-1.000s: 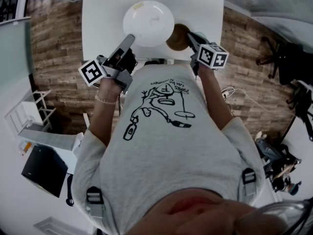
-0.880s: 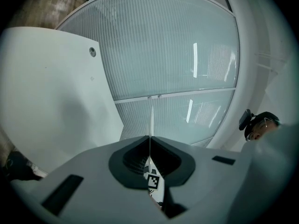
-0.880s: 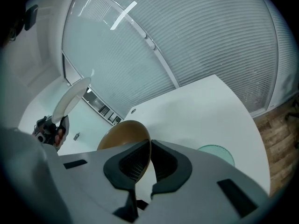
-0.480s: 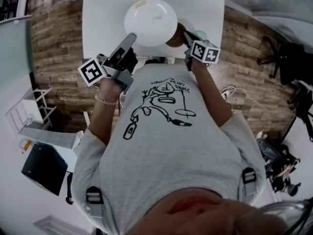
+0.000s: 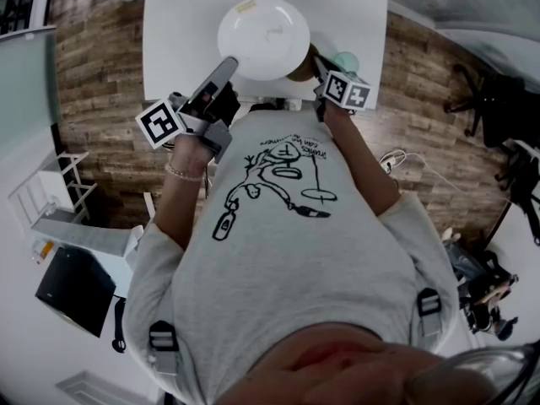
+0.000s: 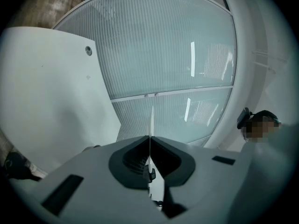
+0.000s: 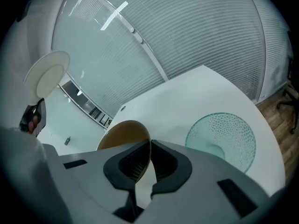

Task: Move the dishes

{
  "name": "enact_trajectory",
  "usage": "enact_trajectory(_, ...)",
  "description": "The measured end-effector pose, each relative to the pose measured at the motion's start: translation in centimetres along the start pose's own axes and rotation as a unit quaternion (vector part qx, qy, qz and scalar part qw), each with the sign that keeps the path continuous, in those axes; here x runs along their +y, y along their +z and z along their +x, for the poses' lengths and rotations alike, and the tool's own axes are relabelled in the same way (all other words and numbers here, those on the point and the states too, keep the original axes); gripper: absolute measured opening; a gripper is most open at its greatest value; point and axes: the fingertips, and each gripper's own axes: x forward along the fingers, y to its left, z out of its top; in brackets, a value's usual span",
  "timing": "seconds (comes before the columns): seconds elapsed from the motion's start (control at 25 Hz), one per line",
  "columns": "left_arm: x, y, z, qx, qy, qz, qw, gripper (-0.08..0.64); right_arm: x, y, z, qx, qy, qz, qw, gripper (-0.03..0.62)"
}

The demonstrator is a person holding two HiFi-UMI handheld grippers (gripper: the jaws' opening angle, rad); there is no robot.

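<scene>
My left gripper (image 5: pixel 229 63) is shut on the rim of a white plate (image 5: pixel 262 25), which hangs over the white table (image 5: pixel 177 24). In the left gripper view the plate (image 6: pixel 150 120) shows edge-on as a thin white line pinched between the jaws of the left gripper (image 6: pixel 150 139). My right gripper (image 5: pixel 320 62) is shut on the rim of a yellow-brown bowl (image 5: pixel 298 68), mostly hidden under the plate. The right gripper view shows the bowl (image 7: pixel 122 133) with its wall between the jaws of the right gripper (image 7: pixel 149 146), above the table (image 7: pixel 196 97). A green glass plate (image 7: pixel 223 135) lies on the table to the right.
The green glass plate (image 5: pixel 345 59) sits near the table's right edge. Wood floor surrounds the table. Office chairs (image 5: pixel 498 99) stand at the right, a white rack (image 5: pixel 42 197) and a black box (image 5: pixel 74 292) at the left. A ribbed glass wall (image 6: pixel 168 45) is ahead.
My right gripper has sunk toward the table with the bowl, shifting left and up in the head view. The white plate has drifted slightly right; the left gripper has barely moved.
</scene>
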Motion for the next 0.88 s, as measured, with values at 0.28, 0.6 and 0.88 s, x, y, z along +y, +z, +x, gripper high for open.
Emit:
enact_trajectory(0.28, -0.1, -0.1, 0.2, 0.003, -0.001, -0.003, 1.0, 0.009, -0.6, -0.8, 0.7, -0.001, -0.015, 0.011, 1.0, 0.043)
enact_trajectory(0.6, 0.0, -0.2, 0.3, 0.005, 0.001, -0.002, 1.0, 0.009, -2.0, -1.7, 1.4, 0.0, -0.026, 0.043, 0.999, 0.043)
enact_trajectory(0.88, -0.1, -0.2, 0.1, 0.003, 0.003, -0.001, 1.0, 0.009, -2.9, -2.1, 1.7, -0.006, -0.032, 0.065, 0.997, 0.043)
